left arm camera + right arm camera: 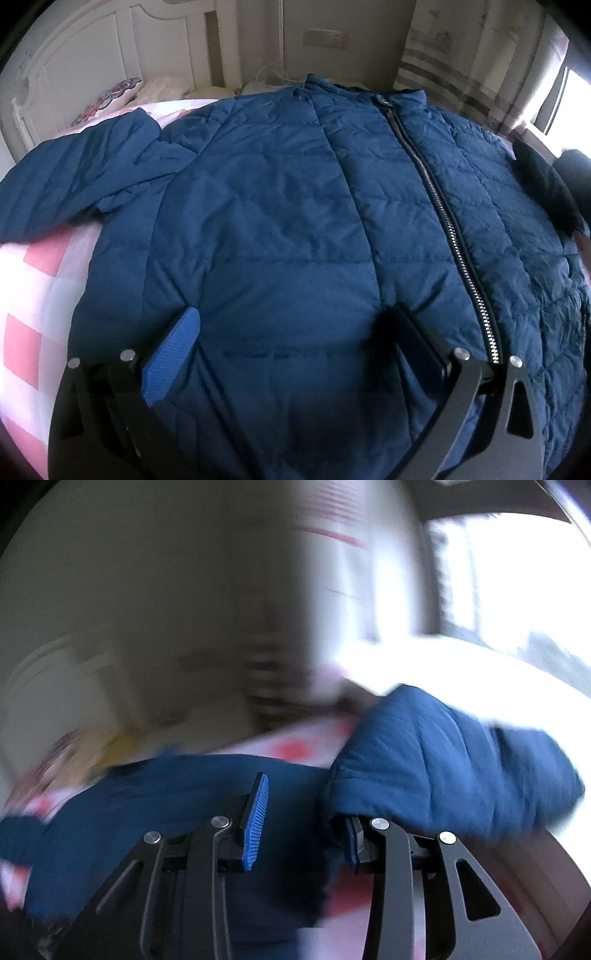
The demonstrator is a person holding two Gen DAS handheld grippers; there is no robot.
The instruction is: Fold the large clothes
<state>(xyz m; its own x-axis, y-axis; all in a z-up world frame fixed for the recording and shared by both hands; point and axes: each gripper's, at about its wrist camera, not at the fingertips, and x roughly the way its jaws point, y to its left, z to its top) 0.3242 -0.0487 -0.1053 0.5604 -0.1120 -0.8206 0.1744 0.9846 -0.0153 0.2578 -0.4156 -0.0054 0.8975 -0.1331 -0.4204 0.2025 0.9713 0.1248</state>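
Flat on checked bedspread [33, 295], zipped blue jacket [288, 229].

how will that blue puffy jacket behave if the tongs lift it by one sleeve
The jacket would probably sag and drape, since its quilted fabric wrinkles softly over the bed. It likely weighs little for its bulk. The sleeve already bends limply.

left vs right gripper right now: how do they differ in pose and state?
The left gripper is open wide, both fingers resting on the flat front of the blue jacket; the right gripper is open more narrowly, with a bunched sleeve draped over one finger. The left view is sharp; the right view is motion-blurred. Both have blue-padded fingers, and neither is clamped shut on fabric.
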